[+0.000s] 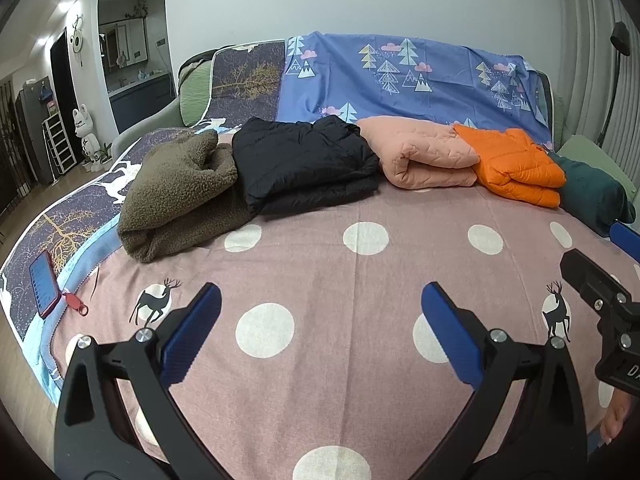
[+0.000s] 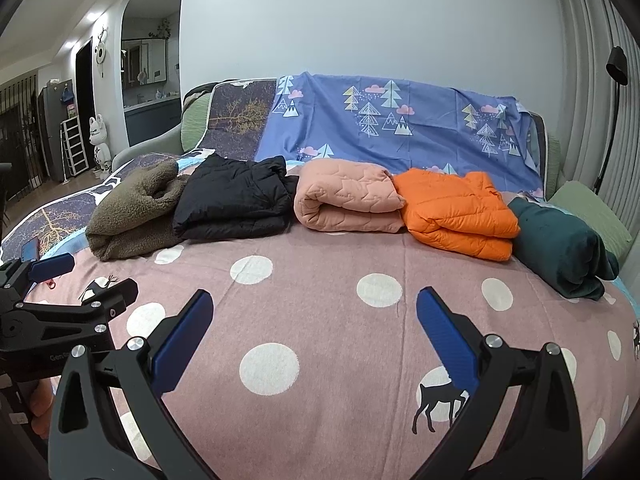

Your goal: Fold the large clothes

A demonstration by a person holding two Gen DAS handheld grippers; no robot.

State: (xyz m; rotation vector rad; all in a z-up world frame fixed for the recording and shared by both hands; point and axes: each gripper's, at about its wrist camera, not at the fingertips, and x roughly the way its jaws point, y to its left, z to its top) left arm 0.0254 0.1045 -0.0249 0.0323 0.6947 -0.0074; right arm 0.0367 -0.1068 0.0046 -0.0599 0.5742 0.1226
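Note:
Several folded garments lie in a row at the back of the bed: a brown fleece [image 1: 176, 196] [image 2: 132, 216], a black jacket [image 1: 304, 160] [image 2: 232, 200], a peach quilted piece [image 1: 424, 152] [image 2: 348, 196], an orange puffer jacket [image 1: 516, 164] [image 2: 456, 212] and a dark teal garment [image 1: 592, 192] [image 2: 560, 244]. My left gripper [image 1: 320, 300] hovers open over the pink dotted bedspread [image 1: 320, 240], holding nothing. My right gripper [image 2: 314, 308] is open and empty too, above the same bedspread [image 2: 320, 320]. Each gripper shows at the edge of the other's view.
A phone in a red case [image 1: 44, 284] and a red tag [image 1: 76, 300] lie at the bed's left edge. A blue tree-print sheet [image 1: 400, 76] covers the sofa back. A green cushion [image 2: 592, 212] sits at the right. A floor lamp [image 2: 612, 120] stands by the curtain.

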